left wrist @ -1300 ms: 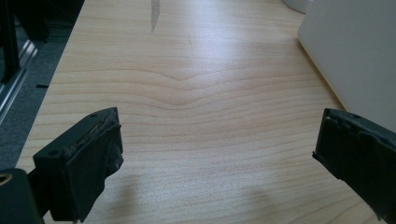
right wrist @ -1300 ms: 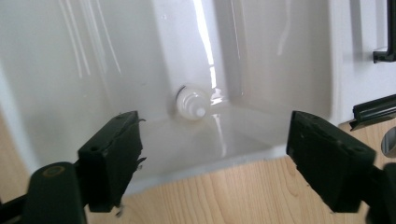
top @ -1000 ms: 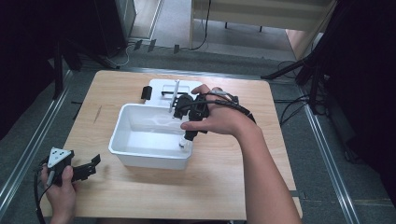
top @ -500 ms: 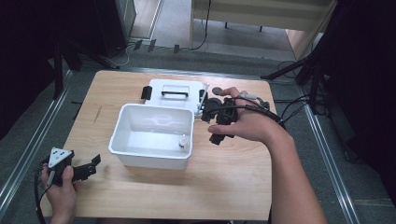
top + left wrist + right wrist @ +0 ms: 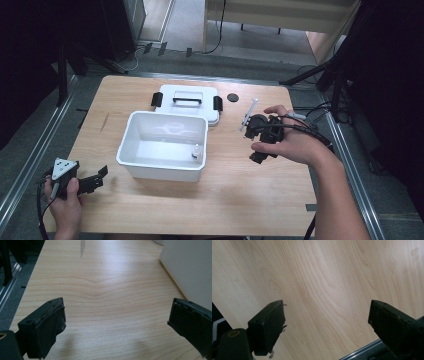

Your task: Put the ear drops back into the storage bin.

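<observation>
An open white box stands mid-table with a small vial upright in its near right corner. Its lid, with a black handle and two black clasps, lies flat behind it. A thin syringe shows just right of the lid, by the far side of my right gripper; whether they touch is unclear. That gripper is held over bare wood right of the box, jaws wide open and empty. At the table's near left corner my left gripper is open and empty, and points toward the box wall.
A small black round cap lies on the table right of the lid. Metal rails run along both sides of the table. Cables trail from the right gripper toward the right edge.
The right hand and its gripper have moved from above the box and lid to the right of the box. The lid is now uncovered. The left gripper has stayed put.
</observation>
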